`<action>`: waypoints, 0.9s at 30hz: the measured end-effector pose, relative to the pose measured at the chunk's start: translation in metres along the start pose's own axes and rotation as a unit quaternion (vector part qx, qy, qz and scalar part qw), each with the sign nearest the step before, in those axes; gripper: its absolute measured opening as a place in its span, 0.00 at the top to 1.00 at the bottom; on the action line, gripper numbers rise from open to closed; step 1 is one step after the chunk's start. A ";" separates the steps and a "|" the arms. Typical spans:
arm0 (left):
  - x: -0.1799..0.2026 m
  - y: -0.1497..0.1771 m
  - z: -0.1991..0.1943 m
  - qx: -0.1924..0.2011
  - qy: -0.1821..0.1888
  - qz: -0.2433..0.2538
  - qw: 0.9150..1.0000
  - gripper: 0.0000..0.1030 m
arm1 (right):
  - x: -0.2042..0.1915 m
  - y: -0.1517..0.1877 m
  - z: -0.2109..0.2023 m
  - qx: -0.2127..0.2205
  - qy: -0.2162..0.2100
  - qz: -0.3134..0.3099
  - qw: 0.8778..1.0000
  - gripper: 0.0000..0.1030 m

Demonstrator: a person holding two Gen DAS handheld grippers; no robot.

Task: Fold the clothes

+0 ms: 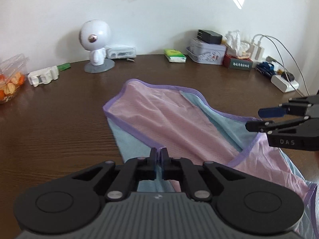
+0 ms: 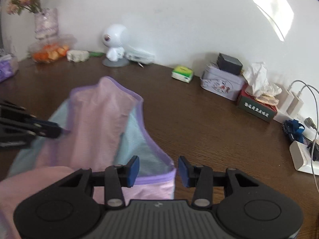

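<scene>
Pink and pale-blue mesh garment (image 1: 175,117) with purple trim lies across the middle of the brown tabletop (image 1: 59,123). Low in the left wrist frame, the left claw (image 1: 159,155) is pinched closed on its purple hem. The right claw (image 2: 158,169) stands partly open over the garment's lower corner, gripping nothing.

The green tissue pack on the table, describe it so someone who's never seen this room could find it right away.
Look along the back edge of the brown table, where it meets the white wall. Between the white round-headed figurine and the pale tin with a black charger on top lies the tissue pack. It is the only small, soft packet with a bright green and white wrapper there.
</scene>
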State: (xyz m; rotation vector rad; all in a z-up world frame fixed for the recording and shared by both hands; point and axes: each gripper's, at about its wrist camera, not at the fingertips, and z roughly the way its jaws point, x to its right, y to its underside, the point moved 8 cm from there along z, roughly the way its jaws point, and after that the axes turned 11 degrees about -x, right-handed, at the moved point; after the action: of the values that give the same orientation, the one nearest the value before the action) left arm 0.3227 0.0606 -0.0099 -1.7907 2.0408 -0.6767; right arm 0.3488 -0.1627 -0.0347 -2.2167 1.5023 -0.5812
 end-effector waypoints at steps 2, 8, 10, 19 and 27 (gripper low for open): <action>-0.021 -0.002 -0.009 0.009 0.002 -0.022 1.000 0.97 | 0.004 0.004 0.009 -0.006 -0.007 0.013 1.000 0.71; -0.082 -0.001 -0.016 0.018 0.011 -0.096 0.995 0.97 | 0.006 0.001 0.018 -0.004 -0.009 0.037 0.999 0.97; -0.094 0.007 -0.013 0.006 0.022 -0.120 0.993 0.96 | 0.004 -0.002 0.020 -0.004 -0.015 0.043 0.999 0.97; -0.080 -0.016 0.000 0.017 0.002 -0.074 0.997 0.29 | -0.012 -0.021 0.015 0.023 0.000 0.008 1.000 0.65; -0.080 -0.015 0.031 -0.019 -0.024 -0.066 0.997 0.98 | -0.006 -0.019 0.033 0.012 -0.038 0.037 0.999 0.96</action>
State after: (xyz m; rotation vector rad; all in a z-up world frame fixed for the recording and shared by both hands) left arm 0.3641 0.1345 -0.0312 -1.9584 1.9304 -0.6283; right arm 0.3794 -0.1470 -0.0523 -2.1318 1.5228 -0.4829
